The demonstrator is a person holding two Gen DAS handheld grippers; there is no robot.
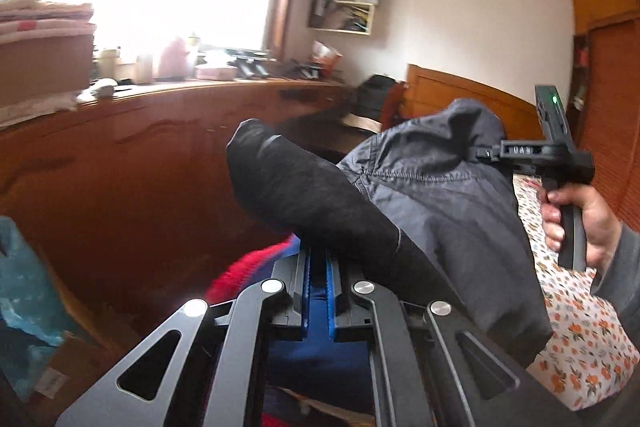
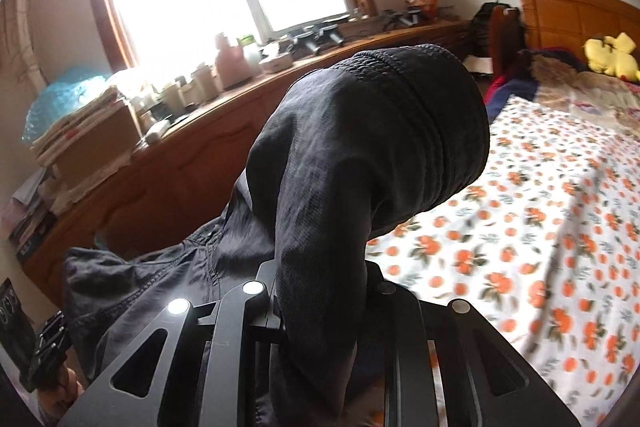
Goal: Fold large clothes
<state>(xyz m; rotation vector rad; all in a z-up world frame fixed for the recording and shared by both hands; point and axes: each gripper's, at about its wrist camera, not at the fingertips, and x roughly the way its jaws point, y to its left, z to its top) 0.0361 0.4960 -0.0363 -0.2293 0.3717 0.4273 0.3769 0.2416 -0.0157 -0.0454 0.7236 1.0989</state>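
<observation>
A dark grey jacket [image 1: 432,187] hangs in the air between my two grippers, above the bed's edge. My left gripper [image 1: 319,259] has its blue-padded fingers close together, with the jacket's black ribbed hem [image 1: 296,183] rising from their tips; the pinch itself is hidden by cloth. My right gripper [image 1: 486,151] shows from the side at the right, held by a hand, shut on the jacket's far edge. In the right wrist view the jacket [image 2: 380,147] bulges up over the right gripper [image 2: 320,291] and hides its fingertips.
The bed with an orange-flower sheet [image 2: 540,227] lies right and below. A long wooden counter [image 1: 120,155] crowded with bottles and boxes runs under the window. A wooden headboard [image 2: 580,11], a yellow plush toy [image 2: 610,57], piled bedding and red and blue clothes [image 1: 248,267] are nearby.
</observation>
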